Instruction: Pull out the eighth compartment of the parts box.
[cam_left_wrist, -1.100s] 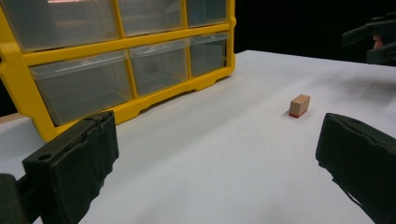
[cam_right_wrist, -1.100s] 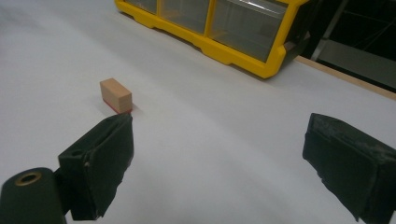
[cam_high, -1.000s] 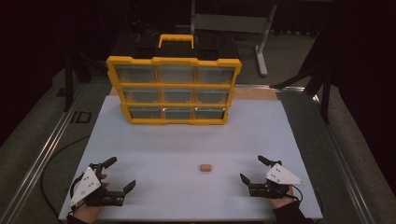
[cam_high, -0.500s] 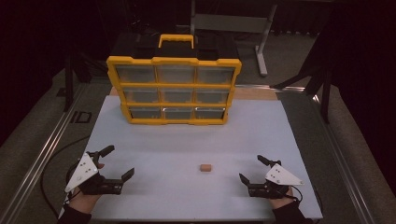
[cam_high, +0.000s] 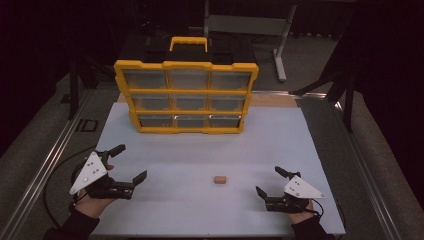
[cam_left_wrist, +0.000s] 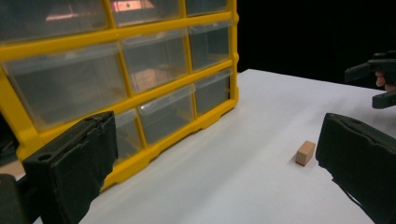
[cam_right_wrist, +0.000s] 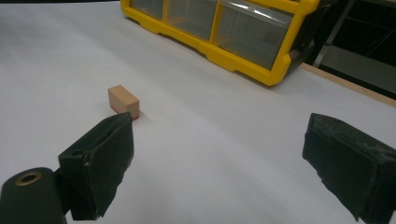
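A small tan wooden block lies alone on the white tabletop, low in the high view and a little right of centre, well apart from the yellow drawer organizer that stands upright in the upper middle of the frame. Its clear drawers face the person, probably so one can be pulled out and the block dropped in.

The left gripper hovers at the lower left of the frame, jaws spread wide and holding nothing. Its own view looks toward the organizer's lower drawers, with the block at the right edge just beside its right jaw, so it seems placed to deal with a drawer rather than the block.

The right gripper sits at the lower right, jaws likewise parted and empty, pointing toward the block. In its own view the block lies just beyond the left jaw, near but untouched, which suggests this gripper is lined up to pick it up.
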